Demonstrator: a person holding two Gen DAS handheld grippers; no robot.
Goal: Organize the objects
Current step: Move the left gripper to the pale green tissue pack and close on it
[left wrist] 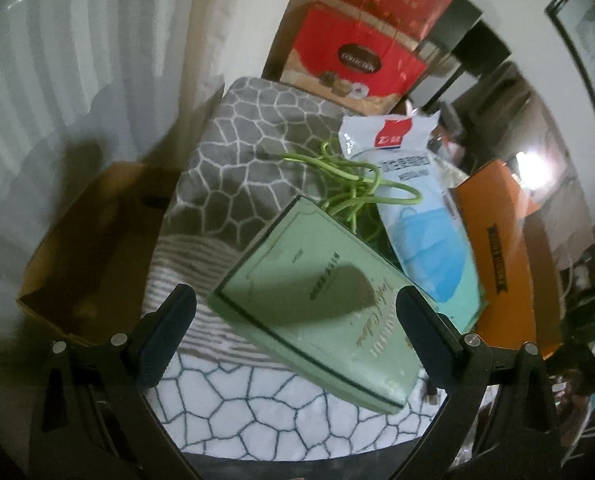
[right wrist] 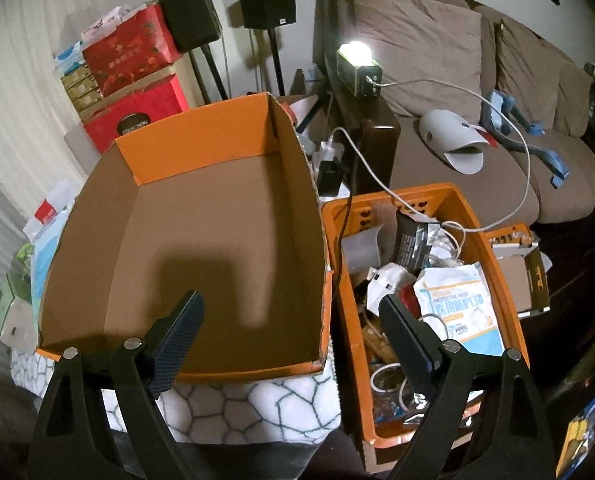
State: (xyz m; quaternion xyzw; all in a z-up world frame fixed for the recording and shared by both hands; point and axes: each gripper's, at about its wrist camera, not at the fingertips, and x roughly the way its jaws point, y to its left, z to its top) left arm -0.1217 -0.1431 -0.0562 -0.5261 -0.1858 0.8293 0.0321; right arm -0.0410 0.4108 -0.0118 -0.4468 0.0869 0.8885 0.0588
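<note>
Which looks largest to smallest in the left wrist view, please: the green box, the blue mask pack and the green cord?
1. Green box, though it lies nearest the camera, which inflates it.
2. Blue mask pack, similar in length but partly hidden behind the box, so these two are uncertain.
3. Green cord, clearly the smallest.

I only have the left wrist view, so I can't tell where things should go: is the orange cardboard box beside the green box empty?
Observer: Yes, the orange cardboard box holds nothing; its brown floor is bare.
Operator: Anything beyond it?
Observer: An orange plastic crate sits close against its far side, full of clutter, including a mask packet and white cables.
Operator: Is the right gripper carrying anything?
Observer: No, the right gripper is open and empty, above the box's near edge.
</note>
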